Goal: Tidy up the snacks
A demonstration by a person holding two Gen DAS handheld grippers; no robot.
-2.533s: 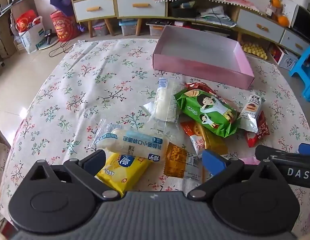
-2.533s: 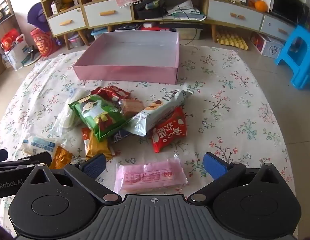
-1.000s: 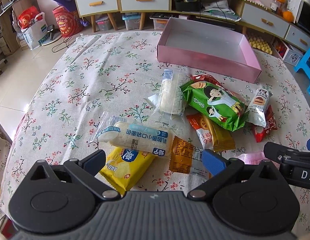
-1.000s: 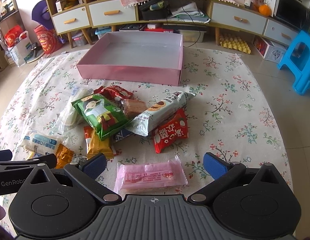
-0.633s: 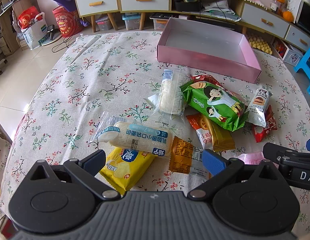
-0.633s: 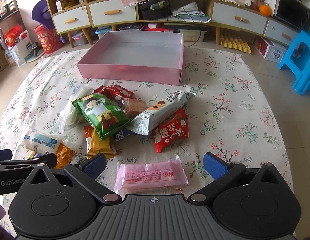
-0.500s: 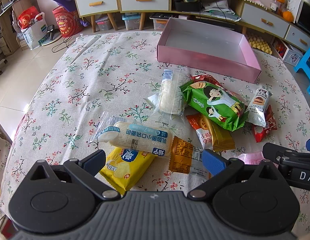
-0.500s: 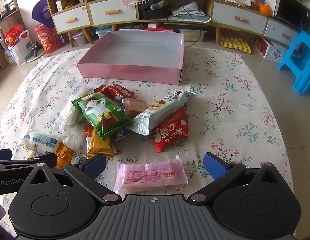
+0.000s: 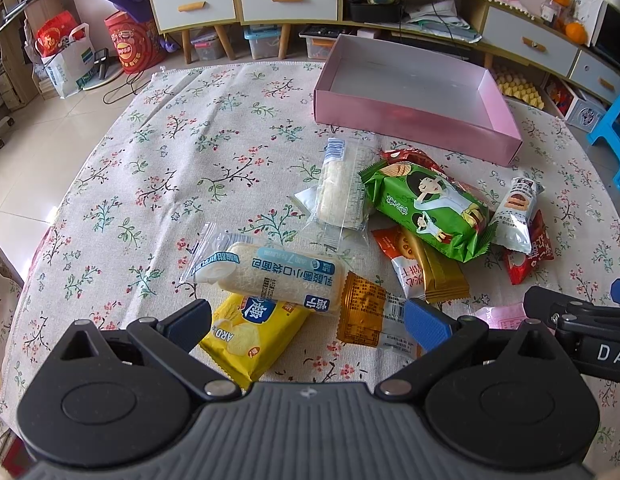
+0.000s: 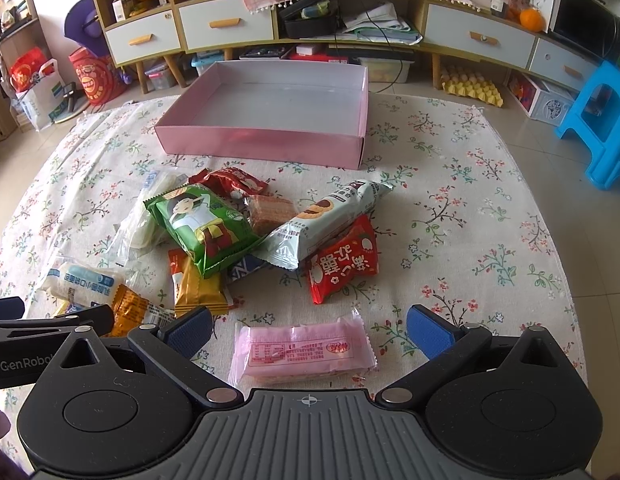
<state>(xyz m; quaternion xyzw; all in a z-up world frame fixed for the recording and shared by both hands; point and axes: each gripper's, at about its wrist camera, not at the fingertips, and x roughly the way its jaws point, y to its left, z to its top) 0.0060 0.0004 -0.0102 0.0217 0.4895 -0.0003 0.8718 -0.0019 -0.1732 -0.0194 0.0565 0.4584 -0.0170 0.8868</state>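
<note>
Both hand-held grippers, left (image 9: 305,318) and right (image 10: 307,326), spread wide, bare floral cloth (image 10: 470,208) right of snack pile (image 10: 237,232)

A drawer cabinet (image 10: 229,24) lines the wall; blue stool (image 10: 602,120) on tile floor (image 10: 582,184).

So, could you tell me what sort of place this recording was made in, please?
Most likely a home living room: a low cabinet with drawers, a microwave beside oranges, and a table under a floral tablecloth strewn with snacks.
</note>
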